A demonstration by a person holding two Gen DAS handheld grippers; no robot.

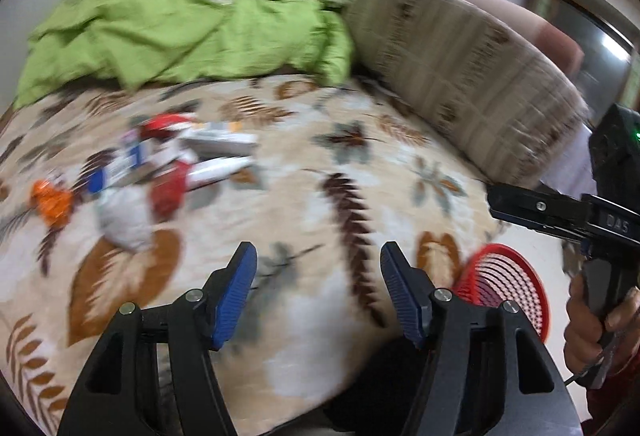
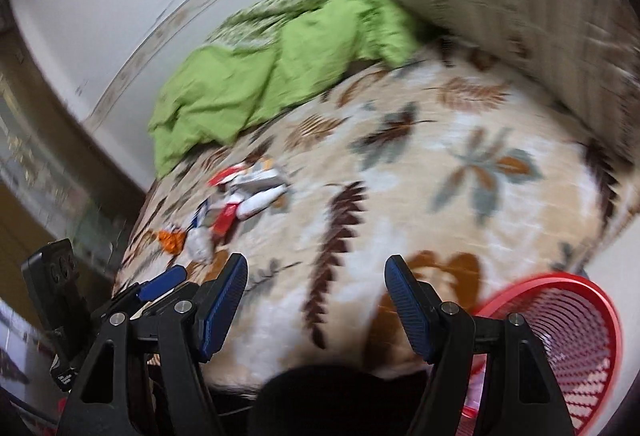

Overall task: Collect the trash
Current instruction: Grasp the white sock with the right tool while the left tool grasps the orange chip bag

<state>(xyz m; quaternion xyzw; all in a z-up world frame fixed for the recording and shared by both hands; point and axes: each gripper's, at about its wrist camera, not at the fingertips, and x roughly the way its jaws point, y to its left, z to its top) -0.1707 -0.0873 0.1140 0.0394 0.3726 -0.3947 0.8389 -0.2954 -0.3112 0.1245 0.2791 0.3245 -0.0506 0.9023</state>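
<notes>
Ahead of my left hand-held gripper (image 1: 318, 292) the bed (image 1: 340, 139) lies open — a broad stretch of patterned cover up to the trash pile (image 1: 160, 167). A green blanket (image 1: 180, 31) walls off the far edge, a bolster (image 1: 460, 75) the right, and a red basket (image 2: 560, 336) crowds the near right.

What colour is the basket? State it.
Red; the basket shows best in the right wrist view, beside the bed.
</notes>
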